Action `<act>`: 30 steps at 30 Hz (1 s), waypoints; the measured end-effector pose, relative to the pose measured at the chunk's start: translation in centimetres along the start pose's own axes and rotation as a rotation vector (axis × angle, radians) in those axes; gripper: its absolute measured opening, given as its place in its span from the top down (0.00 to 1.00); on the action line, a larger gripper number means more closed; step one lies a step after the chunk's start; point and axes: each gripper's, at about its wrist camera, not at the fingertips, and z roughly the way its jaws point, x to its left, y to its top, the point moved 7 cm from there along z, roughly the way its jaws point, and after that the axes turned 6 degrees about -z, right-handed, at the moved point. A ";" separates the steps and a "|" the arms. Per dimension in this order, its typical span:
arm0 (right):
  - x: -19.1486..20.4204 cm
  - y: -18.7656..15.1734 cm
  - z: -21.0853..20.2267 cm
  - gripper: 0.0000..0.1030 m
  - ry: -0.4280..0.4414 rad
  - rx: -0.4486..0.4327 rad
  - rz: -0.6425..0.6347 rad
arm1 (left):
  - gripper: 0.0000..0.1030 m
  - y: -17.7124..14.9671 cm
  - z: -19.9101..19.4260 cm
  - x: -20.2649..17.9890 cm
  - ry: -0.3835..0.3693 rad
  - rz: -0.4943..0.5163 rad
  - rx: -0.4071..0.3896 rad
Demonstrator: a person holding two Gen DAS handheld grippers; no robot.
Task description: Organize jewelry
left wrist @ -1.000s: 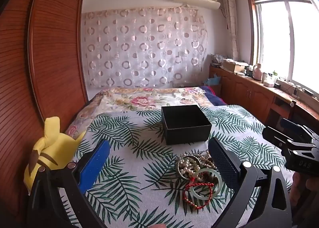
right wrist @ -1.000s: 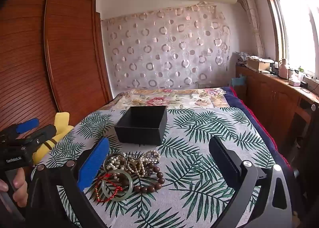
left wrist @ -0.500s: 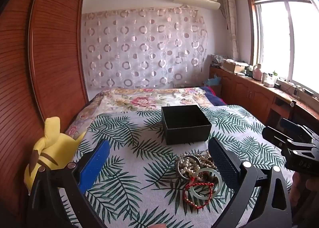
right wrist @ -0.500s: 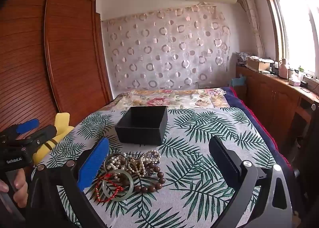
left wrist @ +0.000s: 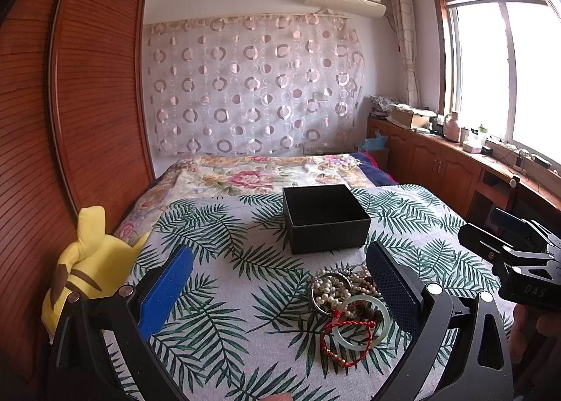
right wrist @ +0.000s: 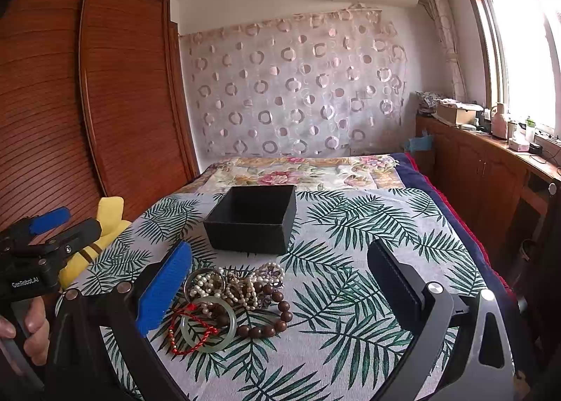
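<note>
A heap of jewelry (left wrist: 345,306) lies on the leaf-print cloth: pearl strands (right wrist: 224,283), a pale green bangle (right wrist: 208,325), a red cord bracelet (left wrist: 345,339) and brown wooden beads (right wrist: 277,313). Behind the heap stands an open black box (left wrist: 326,217), also the black box (right wrist: 254,218) in the right wrist view; nothing shows inside it. My left gripper (left wrist: 278,276) is open, with the heap beside its right finger. My right gripper (right wrist: 278,274) is open, the heap lying just inside its left finger. Neither holds anything.
A yellow plush toy (left wrist: 87,267) sits at the bed's left edge by the wooden wardrobe (left wrist: 87,85). A floral quilt (left wrist: 259,173) covers the far bed. Wooden cabinets (right wrist: 491,169) with clutter run under the window on the right.
</note>
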 end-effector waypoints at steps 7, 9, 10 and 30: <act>0.0 0.0 0.0 0.02 0.000 -0.001 0.000 | 0.07 0.0 0.2 -0.1 0.000 0.003 -0.001; 0.0 0.0 0.0 0.02 0.001 0.000 -0.002 | 0.07 0.0 0.0 0.0 0.002 0.000 -0.001; 0.0 0.0 0.0 0.02 0.001 0.000 -0.001 | 0.07 0.0 0.0 0.0 0.001 -0.001 -0.001; 0.9 0.0 -0.1 0.02 0.002 -0.003 -0.003 | 0.07 0.0 -0.1 0.0 0.001 -0.001 -0.004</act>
